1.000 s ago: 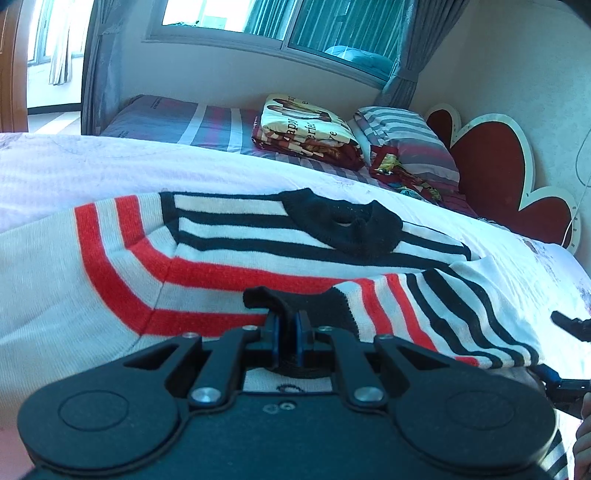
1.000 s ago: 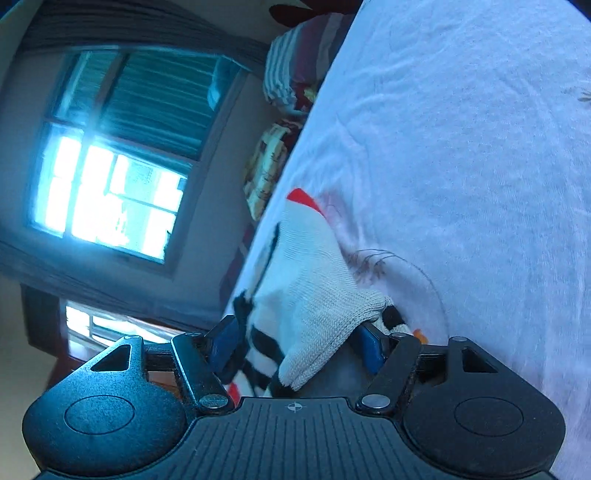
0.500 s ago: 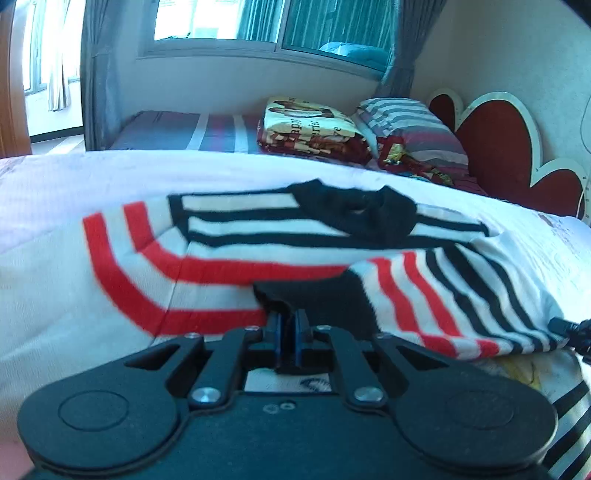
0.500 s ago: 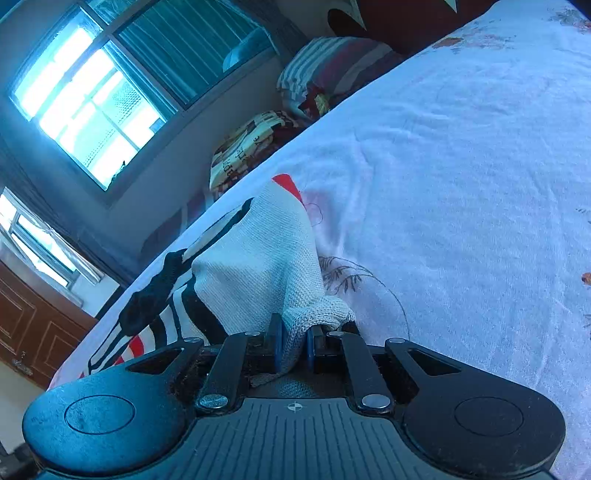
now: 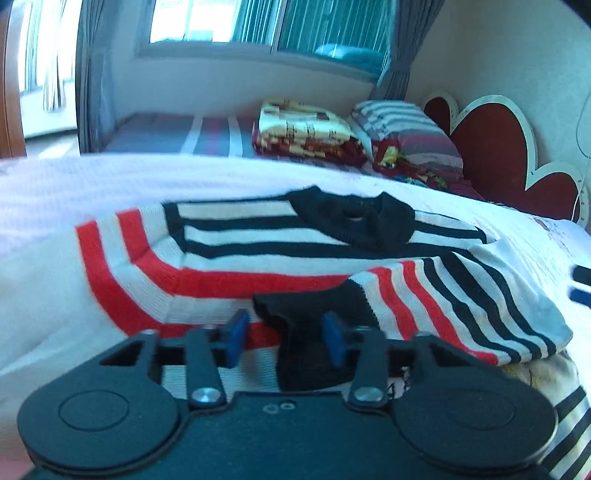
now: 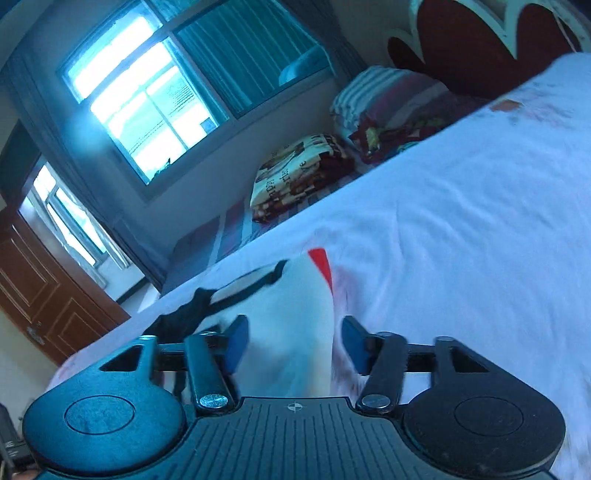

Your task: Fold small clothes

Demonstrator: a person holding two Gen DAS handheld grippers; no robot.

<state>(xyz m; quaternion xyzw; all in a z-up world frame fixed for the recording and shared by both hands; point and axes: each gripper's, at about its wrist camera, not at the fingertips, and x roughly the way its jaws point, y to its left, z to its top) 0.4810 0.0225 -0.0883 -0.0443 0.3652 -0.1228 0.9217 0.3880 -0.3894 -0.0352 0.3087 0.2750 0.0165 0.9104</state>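
Observation:
A small striped sweater (image 5: 236, 254), white with red and black bands and a black collar (image 5: 354, 218), lies on the white bed sheet (image 5: 74, 184). Its right sleeve (image 5: 461, 302) is folded across the body, black cuff (image 5: 310, 332) toward me. My left gripper (image 5: 284, 334) is open, the cuff lying loose between its blue pads. My right gripper (image 6: 293, 343) is open around the white folded edge of the sweater (image 6: 291, 332) in the right wrist view. Its blue tip shows at the right edge of the left wrist view (image 5: 580, 288).
Beyond the sheet (image 6: 461, 240) lie a folded patterned blanket (image 5: 306, 129) and a striped pillow (image 5: 406, 129). A red heart-shaped headboard (image 5: 498, 147) stands at the right. A window (image 5: 258, 26) fills the far wall. A wooden door (image 6: 40, 295) shows at the left.
Both grippers were shut on the sweater half a second ago and have opened. The cuff and the folded edge now lie released on the sweater.

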